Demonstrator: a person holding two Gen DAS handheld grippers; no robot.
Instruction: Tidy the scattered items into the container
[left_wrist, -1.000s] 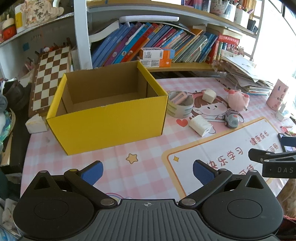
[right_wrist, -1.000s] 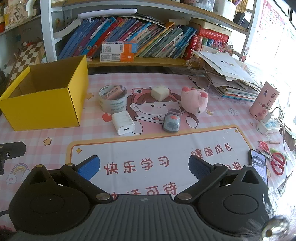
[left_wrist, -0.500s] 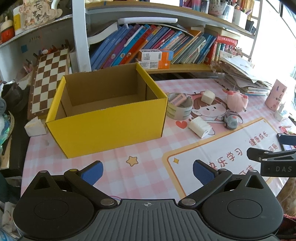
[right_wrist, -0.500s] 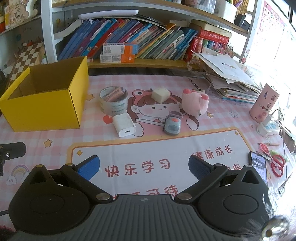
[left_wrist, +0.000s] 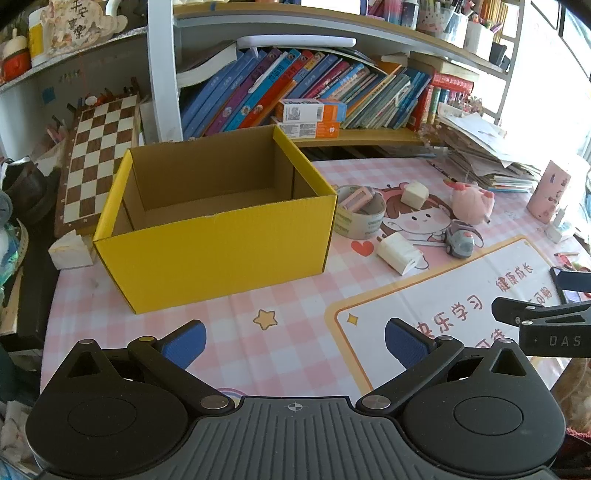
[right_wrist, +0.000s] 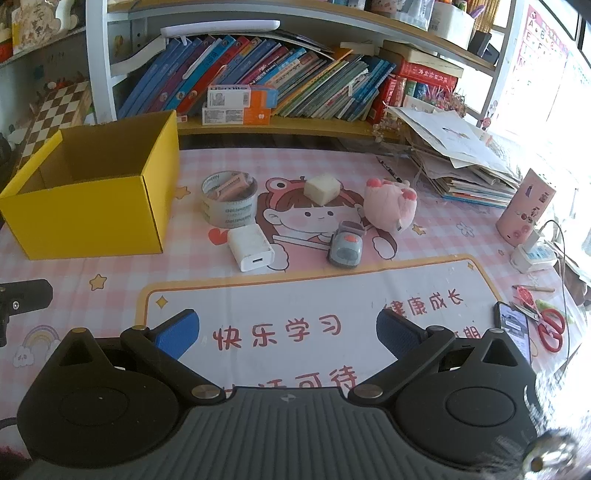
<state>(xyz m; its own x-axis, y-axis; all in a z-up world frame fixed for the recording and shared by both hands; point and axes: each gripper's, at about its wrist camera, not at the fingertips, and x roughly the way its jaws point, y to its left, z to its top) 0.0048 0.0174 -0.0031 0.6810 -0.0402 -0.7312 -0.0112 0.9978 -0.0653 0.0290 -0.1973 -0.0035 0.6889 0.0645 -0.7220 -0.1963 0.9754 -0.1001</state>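
An open yellow cardboard box (left_wrist: 221, 243) (right_wrist: 92, 214) stands empty on the pink desk mat, left of the loose items. Right of it lie a tape roll (right_wrist: 229, 203) (left_wrist: 358, 216) with a pink item inside, a white charger (right_wrist: 251, 249) (left_wrist: 399, 254), a cream foam cube (right_wrist: 322, 188) (left_wrist: 414, 194), a grey toy car (right_wrist: 346, 249) (left_wrist: 459, 242) and a pink plush (right_wrist: 389, 205) (left_wrist: 472, 203). My left gripper (left_wrist: 295, 339) hovers open in front of the box. My right gripper (right_wrist: 288, 330) hovers open over the mat's white panel, short of the charger and car. Neither holds anything.
A bookshelf (right_wrist: 295, 81) lines the back edge. A paper stack (right_wrist: 461, 166), a pink cylinder (right_wrist: 524, 212), a power strip (right_wrist: 532, 254), a phone (right_wrist: 513, 328) and red scissors (right_wrist: 550, 328) sit at the right. A chessboard (left_wrist: 99, 158) leans left of the box.
Both grippers have drawn back slightly, so the box and items look a little further off. Both stay open and nothing on the desk has moved.
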